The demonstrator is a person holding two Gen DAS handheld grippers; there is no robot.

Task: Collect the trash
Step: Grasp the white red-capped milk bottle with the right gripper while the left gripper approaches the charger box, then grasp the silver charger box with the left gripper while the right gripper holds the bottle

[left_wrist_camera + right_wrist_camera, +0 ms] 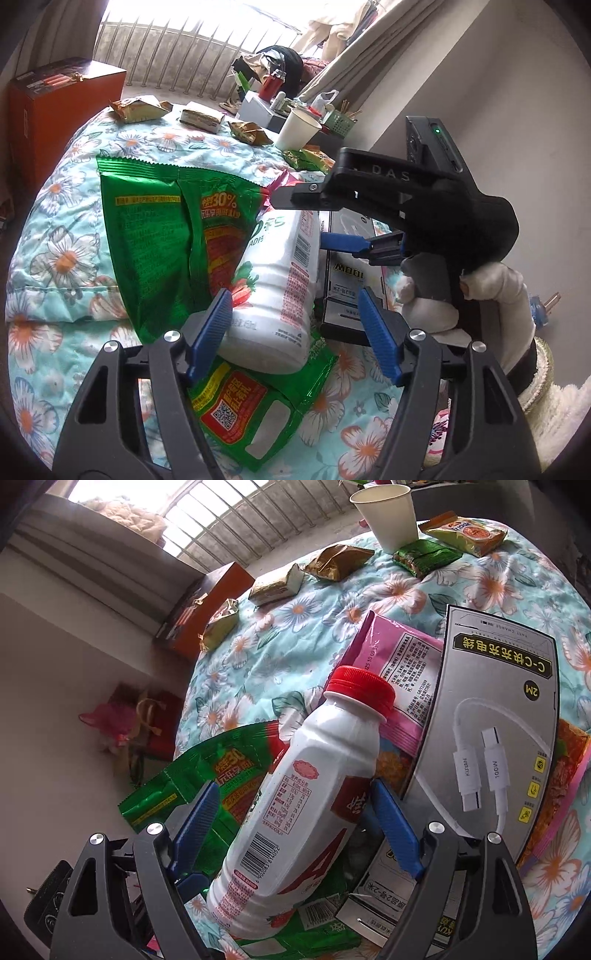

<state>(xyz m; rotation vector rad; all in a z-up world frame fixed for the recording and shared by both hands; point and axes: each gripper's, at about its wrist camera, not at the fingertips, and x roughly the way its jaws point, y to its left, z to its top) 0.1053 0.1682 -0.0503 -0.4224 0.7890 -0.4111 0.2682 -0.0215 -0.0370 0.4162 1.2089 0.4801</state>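
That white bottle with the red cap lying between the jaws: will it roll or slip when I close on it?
The white bottle lies on its side across a glossy green wrapper, so it may well roll or slide if nudged. Its plastic looks smooth, so the right gripper, whose jaws are open either side of it, might slip. It looks thin-walled; it may dent if empty.

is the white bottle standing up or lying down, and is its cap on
Lying on its side: the white bottle rests lengthwise across the green wrapper on the floral quilt. Its red cap is on.
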